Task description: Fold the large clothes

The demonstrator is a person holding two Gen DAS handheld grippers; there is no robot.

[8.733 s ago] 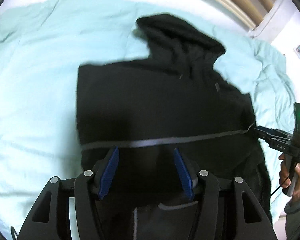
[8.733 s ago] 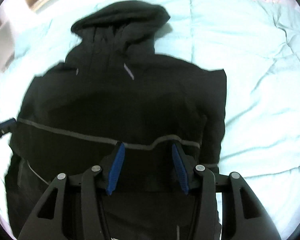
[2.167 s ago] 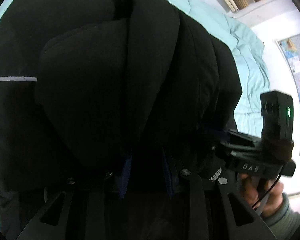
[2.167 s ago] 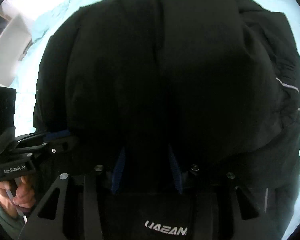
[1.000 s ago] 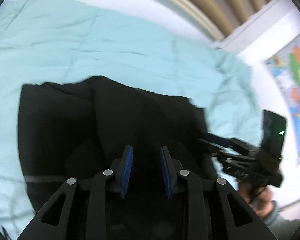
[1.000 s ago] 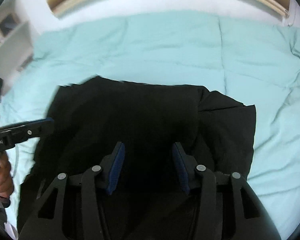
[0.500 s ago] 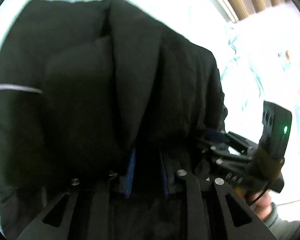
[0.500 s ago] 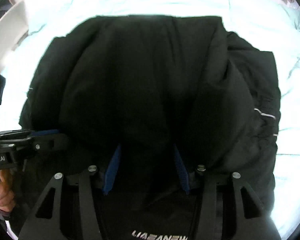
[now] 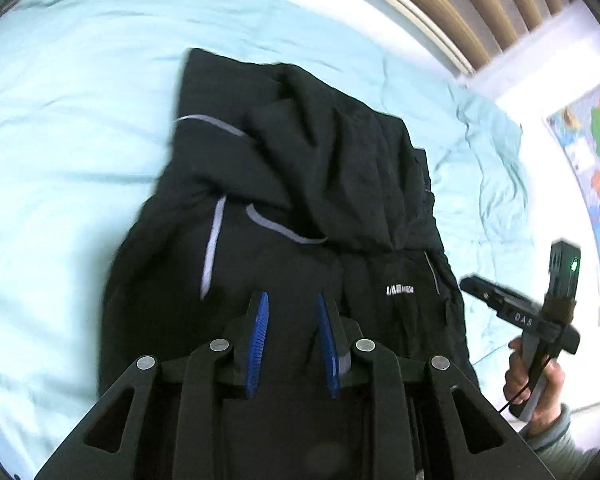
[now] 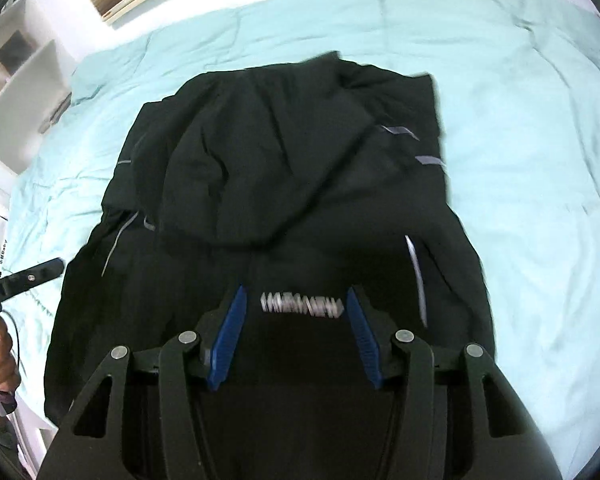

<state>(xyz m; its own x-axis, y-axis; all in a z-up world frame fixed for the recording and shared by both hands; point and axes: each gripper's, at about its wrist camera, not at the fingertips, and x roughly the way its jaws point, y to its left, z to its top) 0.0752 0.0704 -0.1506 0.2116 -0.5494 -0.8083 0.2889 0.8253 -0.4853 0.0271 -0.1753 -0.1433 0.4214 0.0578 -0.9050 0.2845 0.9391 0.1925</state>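
Observation:
A black hooded jacket [image 9: 320,168] with grey reflective strips lies folded on the bed, its hood laid down over the body. A white logo [image 10: 302,305] shows on the near part. My left gripper [image 9: 292,296] hovers over the jacket's near end. Its blue pads stand a narrow gap apart and no fabric is pinched between them. My right gripper [image 10: 296,288] hangs above the logo, open wide and holding nothing. In the left wrist view the right gripper [image 9: 472,284] is beside the jacket's right edge. In the right wrist view the left gripper [image 10: 56,266] is just off its left edge.
Light teal bedding [image 10: 540,160] surrounds the jacket on all sides. A wooden slatted headboard [image 9: 480,8] runs along the far edge. A coloured map [image 9: 596,152] hangs on the right wall, and white shelves [image 10: 20,92] stand at the left. A hand [image 9: 536,376] holds each gripper.
Half a second ago both cameras were pressed close over the hood. Both grippers have since pulled back toward the near end, and the whole folded jacket now shows on the bedding.

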